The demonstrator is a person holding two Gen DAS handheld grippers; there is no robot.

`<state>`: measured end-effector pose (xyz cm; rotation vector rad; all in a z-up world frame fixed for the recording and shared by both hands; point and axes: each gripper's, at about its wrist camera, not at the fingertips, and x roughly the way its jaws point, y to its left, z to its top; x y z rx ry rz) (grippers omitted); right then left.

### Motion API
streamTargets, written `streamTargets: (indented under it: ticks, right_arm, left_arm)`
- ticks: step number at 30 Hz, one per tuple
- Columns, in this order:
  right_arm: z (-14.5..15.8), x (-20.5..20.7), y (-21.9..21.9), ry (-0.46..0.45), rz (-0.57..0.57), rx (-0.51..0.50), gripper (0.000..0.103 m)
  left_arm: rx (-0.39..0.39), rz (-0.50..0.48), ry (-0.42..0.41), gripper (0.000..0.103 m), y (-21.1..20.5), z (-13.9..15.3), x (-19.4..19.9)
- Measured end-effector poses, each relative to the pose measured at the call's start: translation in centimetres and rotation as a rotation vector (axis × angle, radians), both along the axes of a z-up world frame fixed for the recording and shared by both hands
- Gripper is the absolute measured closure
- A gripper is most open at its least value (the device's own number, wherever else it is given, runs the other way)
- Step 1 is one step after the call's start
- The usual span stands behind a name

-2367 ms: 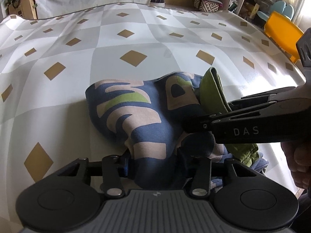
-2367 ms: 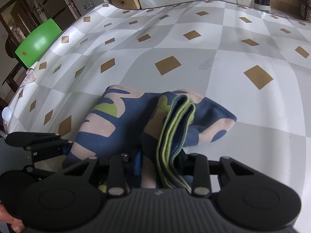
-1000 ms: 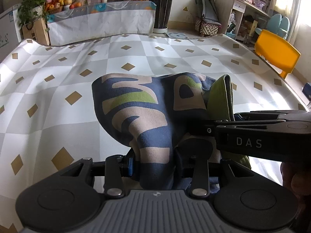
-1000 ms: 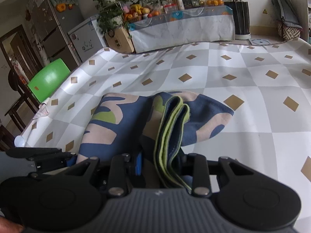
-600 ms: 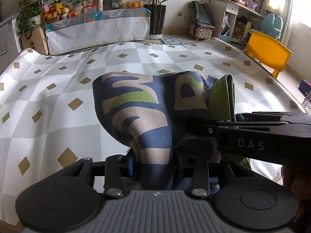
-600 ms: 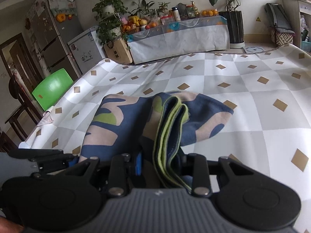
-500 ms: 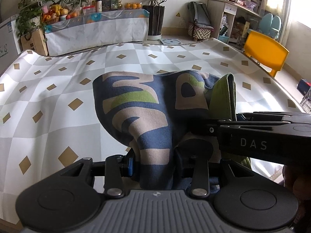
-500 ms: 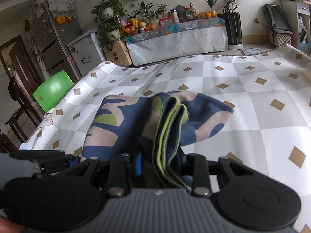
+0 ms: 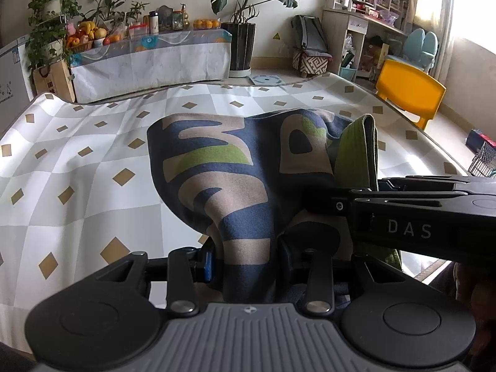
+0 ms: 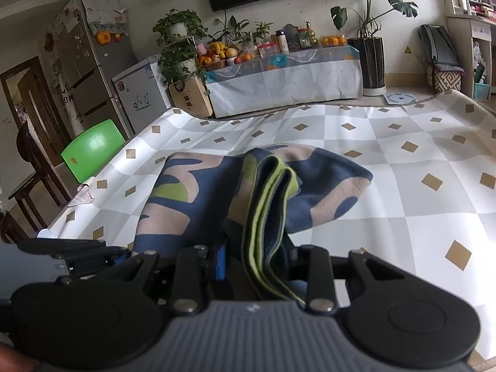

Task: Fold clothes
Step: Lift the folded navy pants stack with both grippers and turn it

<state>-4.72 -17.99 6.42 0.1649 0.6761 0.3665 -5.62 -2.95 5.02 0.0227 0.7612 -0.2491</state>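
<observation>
A folded garment (image 9: 235,179) in navy, beige and green hangs above the checked table (image 9: 77,167), its far end drooping toward the cloth. My left gripper (image 9: 246,254) is shut on its near left edge. The right gripper (image 9: 403,210) crosses the left wrist view from the right as a black bar marked DAS. In the right wrist view the same garment (image 10: 201,192) shows its stacked green-lined folds (image 10: 269,204), and my right gripper (image 10: 257,263) is shut on that layered edge. The left gripper (image 10: 71,251) sits low at the left there.
The table (image 10: 403,170) wears a grey-and-white checked cloth with gold diamonds. A yellow chair (image 9: 409,96) stands off its right side, a green chair (image 10: 90,148) off its left. A person's hand (image 9: 471,282) holds the right gripper. Beyond the table are a fruit-laden sideboard (image 10: 279,71), plants and a fridge.
Both grippers have risen and tilted up with the garment held between them. The table has dropped lower in both views and more of the room shows. The grips are unchanged.
</observation>
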Motion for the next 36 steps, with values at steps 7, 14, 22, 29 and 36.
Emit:
streamTargets:
  ticks: [7,14,22,29,36]
  right_arm:
    - [1.5,-1.1,0.1,-0.031,0.002,-0.003,0.074]
    - [2.7,-2.0,0.0,-0.052,-0.001,-0.002,0.074]
    - [3.5,-2.6,-0.6,-0.063,-0.004,-0.003,0.074]
    - [3.5,-2.6,-1.2,-0.059,-0.008,0.004,0.074]
    - [2.9,-2.1,-1.7,-0.048,-0.006,0.013,0.074]
  left_arm:
    - [0.0,0.0,-0.026,0.065,-0.1,1.3,-0.7]
    - [-0.004,-0.003,-0.047,0.065,0.0,2.3,-1.3]
    - [-0.007,-0.009,-0.058,0.065,-0.5,2.9,-1.7]
    - [0.004,-0.018,-0.059,0.065,-1.1,2.9,-1.7]
    - [0.021,-0.019,-0.044,0.065,-1.6,2.5,-1.1]
